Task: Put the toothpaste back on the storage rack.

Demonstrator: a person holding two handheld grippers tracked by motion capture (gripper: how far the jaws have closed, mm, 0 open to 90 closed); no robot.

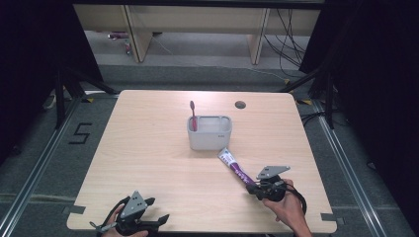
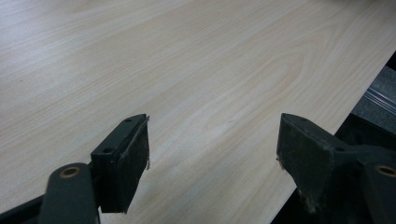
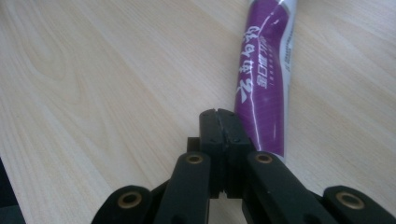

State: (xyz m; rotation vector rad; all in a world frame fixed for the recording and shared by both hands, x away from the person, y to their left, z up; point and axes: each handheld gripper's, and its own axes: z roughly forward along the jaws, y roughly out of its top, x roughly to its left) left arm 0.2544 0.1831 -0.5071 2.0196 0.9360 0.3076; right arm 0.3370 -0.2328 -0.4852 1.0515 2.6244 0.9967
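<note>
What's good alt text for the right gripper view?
The right hand-held gripper has its two black jaws pressed together, with a purple and silver toothpaste tube lying right beside them on the light wood table and running away from the camera. Whether the jaws pinch the tube's edge cannot be told.

Toothpaste tube cap hidden behind jaws.
</note>
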